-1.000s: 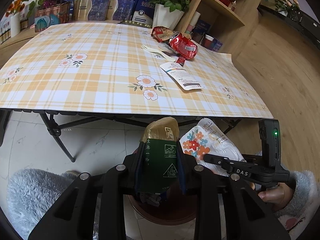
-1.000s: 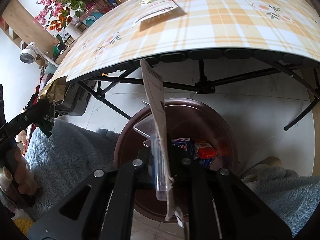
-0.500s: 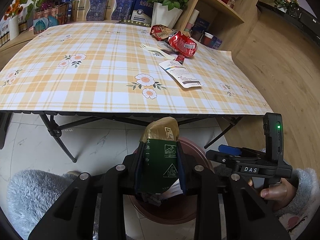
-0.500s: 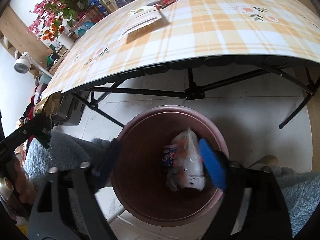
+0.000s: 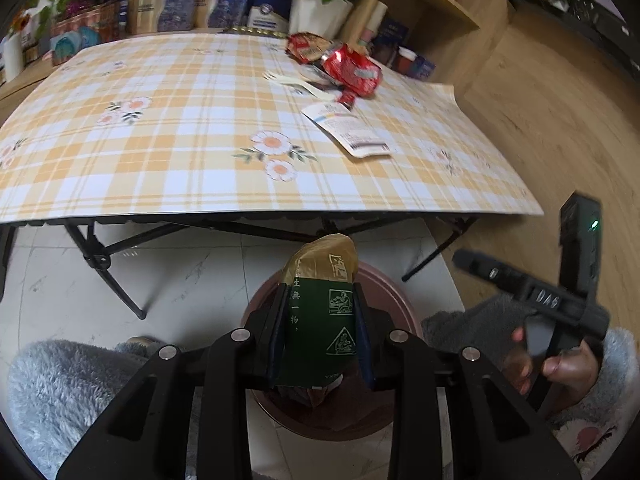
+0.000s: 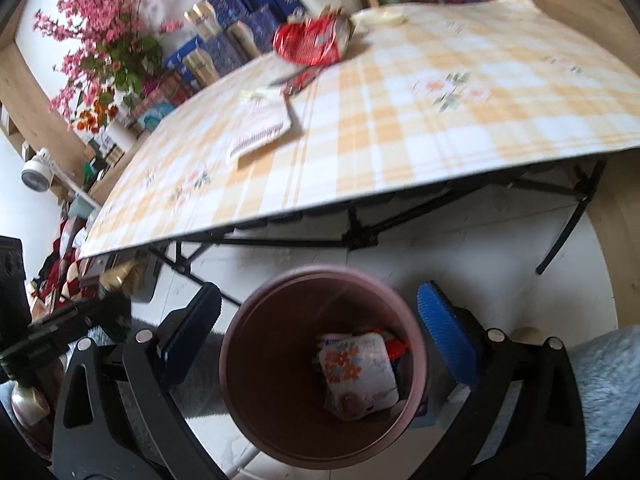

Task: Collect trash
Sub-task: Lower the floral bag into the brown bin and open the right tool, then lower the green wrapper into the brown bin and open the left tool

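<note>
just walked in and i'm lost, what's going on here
A person is clearing trash off a table into a bin on the floor, with a gripper in each hand. The left gripper is shut on a green and gold wrapper above the bin. The right gripper is open and empty over the bin, where a flowered packet lies inside. On the table there are still a red bag, a white packet and a plastic fork.
</note>
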Demonstrator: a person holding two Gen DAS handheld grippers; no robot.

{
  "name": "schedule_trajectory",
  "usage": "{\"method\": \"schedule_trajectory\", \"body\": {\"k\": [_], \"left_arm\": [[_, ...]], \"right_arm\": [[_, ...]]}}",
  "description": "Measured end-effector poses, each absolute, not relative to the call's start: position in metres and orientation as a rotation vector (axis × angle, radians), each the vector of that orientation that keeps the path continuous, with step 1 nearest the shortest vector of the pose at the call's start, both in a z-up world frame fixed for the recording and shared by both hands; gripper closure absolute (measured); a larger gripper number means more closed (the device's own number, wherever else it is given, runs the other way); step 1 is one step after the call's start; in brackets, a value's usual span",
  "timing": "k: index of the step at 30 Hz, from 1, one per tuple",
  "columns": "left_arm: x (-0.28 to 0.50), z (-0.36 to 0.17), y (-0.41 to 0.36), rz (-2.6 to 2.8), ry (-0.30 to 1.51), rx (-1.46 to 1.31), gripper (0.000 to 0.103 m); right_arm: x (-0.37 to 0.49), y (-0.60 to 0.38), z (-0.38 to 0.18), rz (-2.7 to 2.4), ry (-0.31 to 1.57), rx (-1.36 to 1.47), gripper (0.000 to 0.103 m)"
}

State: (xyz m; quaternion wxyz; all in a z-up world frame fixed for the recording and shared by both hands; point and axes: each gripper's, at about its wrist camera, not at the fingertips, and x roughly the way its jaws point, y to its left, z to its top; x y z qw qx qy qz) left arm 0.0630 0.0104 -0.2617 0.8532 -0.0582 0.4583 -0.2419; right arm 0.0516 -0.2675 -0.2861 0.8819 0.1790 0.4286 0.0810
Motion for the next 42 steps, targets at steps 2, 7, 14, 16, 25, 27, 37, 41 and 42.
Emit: {"method": "schedule_trajectory", "body": {"k": [2, 7, 14, 16, 25, 27, 37, 41, 42], "left_arm": [[0.068, -0.26, 0.005, -0.53, 0.971, -0.106, 0.074], [0.076, -0.266, -0.009, -0.562, 0.971, -0.112, 0.074], [0.071, -0.293, -0.038, -0.607, 1.055, 0.023, 0.074], [0.071, -0.297, -0.04, -0.608, 1.075, 0.031, 0.074], [0.072, -0.299, -0.04, -0.608, 1.083, 0.025, 0.067], [0.071, -0.297, -0.04, -0.609, 1.076, 0.019, 0.052], [0.074, -0.274, -0.009, -0.463, 0.944, -0.107, 0.01], [0.075, -0.257, 0.011, -0.397, 0.861, -0.173, 0.008], [0.075, -0.253, 0.015, -0.384, 0.841, -0.184, 0.008]], "right_arm": [[0.046, -0.276, -0.275, 0.135, 0.835, 0.367, 0.006], [0.043, -0.29, -0.265, 0.062, 0.77, 0.374, 0.006], [0.043, -0.293, -0.27, 0.021, 0.781, 0.373, 0.006], [0.043, -0.293, -0.271, 0.017, 0.78, 0.369, 0.006], [0.044, -0.296, -0.274, -0.005, 0.789, 0.381, 0.006], [0.044, -0.296, -0.275, -0.007, 0.795, 0.384, 0.006], [0.044, -0.295, -0.273, -0.008, 0.793, 0.375, 0.006], [0.045, -0.295, -0.274, -0.013, 0.796, 0.376, 0.006], [0.046, -0.294, -0.274, -0.012, 0.797, 0.373, 0.006]]}}
